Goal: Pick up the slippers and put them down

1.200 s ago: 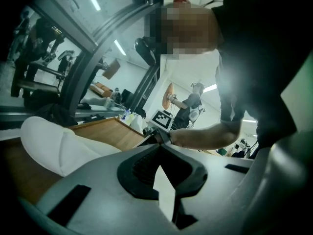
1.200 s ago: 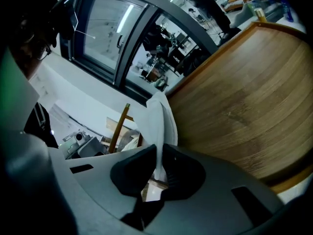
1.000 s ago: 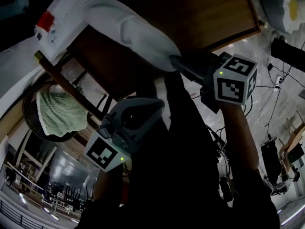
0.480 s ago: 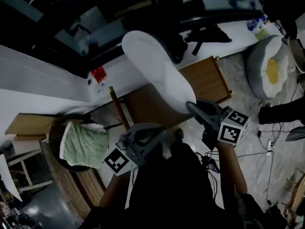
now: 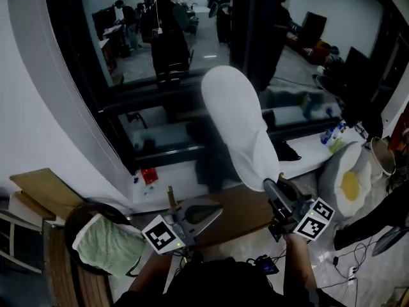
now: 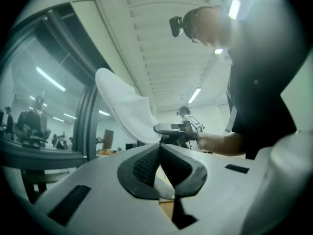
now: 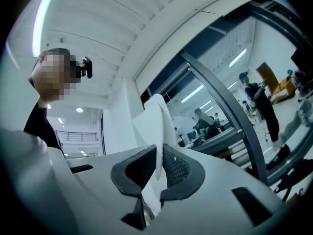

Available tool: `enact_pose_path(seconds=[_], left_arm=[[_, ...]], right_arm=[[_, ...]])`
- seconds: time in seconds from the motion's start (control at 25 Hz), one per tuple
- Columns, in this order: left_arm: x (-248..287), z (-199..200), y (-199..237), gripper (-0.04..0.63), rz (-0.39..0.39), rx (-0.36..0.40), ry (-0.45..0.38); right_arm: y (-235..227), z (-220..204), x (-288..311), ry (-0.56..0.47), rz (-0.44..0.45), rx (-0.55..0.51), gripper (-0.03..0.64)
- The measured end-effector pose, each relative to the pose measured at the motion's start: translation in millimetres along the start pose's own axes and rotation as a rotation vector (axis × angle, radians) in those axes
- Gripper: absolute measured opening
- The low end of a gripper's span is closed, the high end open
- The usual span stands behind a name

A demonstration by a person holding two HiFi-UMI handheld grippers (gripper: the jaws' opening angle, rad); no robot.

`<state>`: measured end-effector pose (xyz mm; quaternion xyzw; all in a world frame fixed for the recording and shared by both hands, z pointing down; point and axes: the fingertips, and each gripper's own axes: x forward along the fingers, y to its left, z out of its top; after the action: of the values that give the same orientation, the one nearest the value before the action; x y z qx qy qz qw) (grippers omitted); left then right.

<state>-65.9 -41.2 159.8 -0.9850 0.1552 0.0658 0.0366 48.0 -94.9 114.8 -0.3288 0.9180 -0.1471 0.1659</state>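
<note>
As the person stands facing the dark glass wall, the head view shows the right gripper (image 5: 273, 190) raising a long white fabric slipper (image 5: 239, 130) upright, with the left gripper (image 5: 211, 213) nearby. In the left gripper view, its jaws seem pressed together, empty. In the right gripper view, the jaws pinch the slipper's edge.

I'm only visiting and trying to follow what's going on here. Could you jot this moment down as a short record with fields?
Held item: white slipper, raised high, standing up above the gripper
Right gripper: shut on the slipper's lower end
Left gripper: shut, nothing between its jaws
Nearby: green cloth in a round basket; fried-egg cushion
</note>
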Motion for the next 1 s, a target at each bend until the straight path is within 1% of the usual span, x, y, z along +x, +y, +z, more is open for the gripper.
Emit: enact_pose_path(seconds=[0.12, 0.24, 0.32, 0.56, 0.76, 0.88, 1.0], left_arm=[[-4, 24, 12, 0.011, 0.031, 0.048, -0.028], [-10, 38, 23, 0.011, 0.061, 0.082, -0.062], [-13, 40, 28, 0.011, 0.07, 0.086, -0.065], [-13, 32, 39, 0.011, 0.074, 0.088, -0.036], [-8, 23, 41, 0.011, 0.036, 0.107, -0.048], [-2, 21, 39, 0.011, 0.016, 0.079, -0.025], [2, 19, 36, 0.011, -0.01, 0.075, -0.028]], right_arm=[[15, 24, 1, -0.05, 0.032, -0.051, 0.046], [22, 36, 3, -0.102, 0.074, -0.032, 0.046], [24, 39, 4, -0.121, 0.089, -0.016, 0.046], [20, 42, 9, -0.129, 0.092, -0.026, 0.046], [12, 41, 6, -0.132, 0.08, -0.029, 0.046], [10, 45, 4, -0.142, 0.08, -0.012, 0.046], [10, 50, 2, -0.165, 0.089, 0.02, 0.046]])
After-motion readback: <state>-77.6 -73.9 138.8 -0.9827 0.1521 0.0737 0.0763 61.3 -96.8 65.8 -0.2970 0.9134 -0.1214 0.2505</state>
